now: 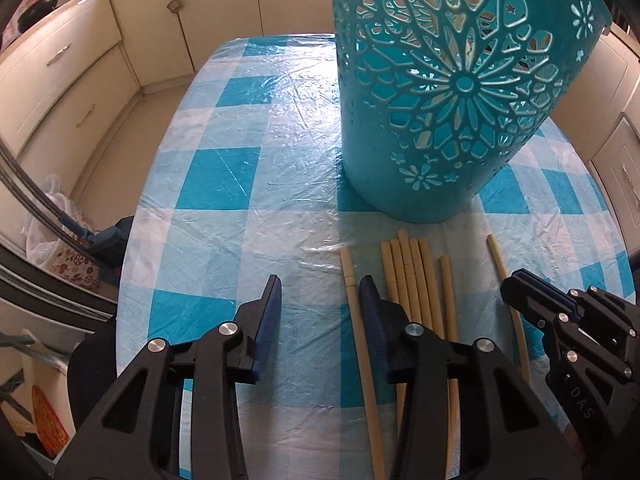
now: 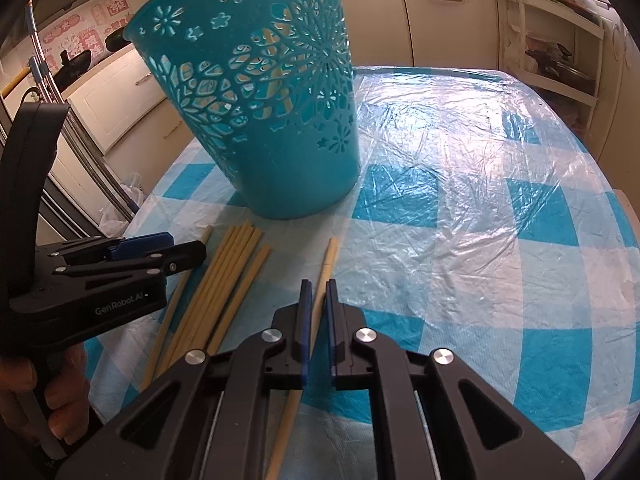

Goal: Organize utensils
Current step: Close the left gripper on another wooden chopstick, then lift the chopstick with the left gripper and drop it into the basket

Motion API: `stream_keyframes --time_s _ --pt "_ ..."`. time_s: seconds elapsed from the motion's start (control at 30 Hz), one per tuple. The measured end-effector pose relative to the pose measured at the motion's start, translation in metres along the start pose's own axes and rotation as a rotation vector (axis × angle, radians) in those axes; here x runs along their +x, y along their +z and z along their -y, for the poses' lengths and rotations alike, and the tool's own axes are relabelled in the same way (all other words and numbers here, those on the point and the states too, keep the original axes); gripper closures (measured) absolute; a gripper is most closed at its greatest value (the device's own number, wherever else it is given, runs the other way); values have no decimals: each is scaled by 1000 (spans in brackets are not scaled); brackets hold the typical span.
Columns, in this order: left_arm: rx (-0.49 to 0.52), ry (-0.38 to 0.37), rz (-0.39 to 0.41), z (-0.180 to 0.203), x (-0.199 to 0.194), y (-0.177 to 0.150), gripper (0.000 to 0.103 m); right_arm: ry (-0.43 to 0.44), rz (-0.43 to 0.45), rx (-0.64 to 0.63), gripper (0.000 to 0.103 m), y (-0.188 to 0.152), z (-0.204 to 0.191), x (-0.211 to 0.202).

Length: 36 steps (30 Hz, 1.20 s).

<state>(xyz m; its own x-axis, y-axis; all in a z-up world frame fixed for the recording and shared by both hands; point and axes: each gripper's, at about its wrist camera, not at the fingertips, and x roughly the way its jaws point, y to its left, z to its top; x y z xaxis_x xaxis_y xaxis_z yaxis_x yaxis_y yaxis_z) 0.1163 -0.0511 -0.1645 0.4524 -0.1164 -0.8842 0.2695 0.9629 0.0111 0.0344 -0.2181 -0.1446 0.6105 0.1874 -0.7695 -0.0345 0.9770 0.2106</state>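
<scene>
A teal cut-out basket (image 1: 448,92) stands upright on the checked table; it also shows in the right wrist view (image 2: 264,92). Several pale wooden chopsticks (image 1: 416,280) lie side by side in front of it, also seen in the right wrist view (image 2: 224,280). My left gripper (image 1: 320,292) is open above the leftmost chopstick (image 1: 352,292), its right finger over the bundle's edge. My right gripper (image 2: 318,292) is nearly shut around a single chopstick (image 2: 326,268) lying apart on the right; its pads look close to it. The right gripper also shows in the left wrist view (image 1: 520,280).
The table (image 2: 480,200) has a blue-and-white checked cloth under clear plastic. Cream cabinets (image 1: 60,80) stand to the left and behind. A shelf rack (image 2: 560,48) stands at the back right. A plastic bag (image 1: 56,240) sits on the floor at left.
</scene>
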Motion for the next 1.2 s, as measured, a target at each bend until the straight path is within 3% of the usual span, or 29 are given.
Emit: stream_keyframes --time_s 0.1,0.23,0.43,0.73,1.0,1.2 --pt "8 -3 -2 2 1 3 66 -4 8 -5 96 -1 -1 0" --pt "30 -39 -2 6 1 4 97 11 10 9 96 -1 2 0" --pt "19 -72 25 2 -17 -5 98 48 10 46 96 -1 10 0" --pt "-70 -270 130 -40 -95 -4 98 73 9 70 96 -2 14 -1" --pt "-101 -382 337 -49 -183 37 98 80 9 76 96 -2 16 -1" --pt "-107 -386 494 -36 -217 83 98 84 9 81 96 -3 17 -1"
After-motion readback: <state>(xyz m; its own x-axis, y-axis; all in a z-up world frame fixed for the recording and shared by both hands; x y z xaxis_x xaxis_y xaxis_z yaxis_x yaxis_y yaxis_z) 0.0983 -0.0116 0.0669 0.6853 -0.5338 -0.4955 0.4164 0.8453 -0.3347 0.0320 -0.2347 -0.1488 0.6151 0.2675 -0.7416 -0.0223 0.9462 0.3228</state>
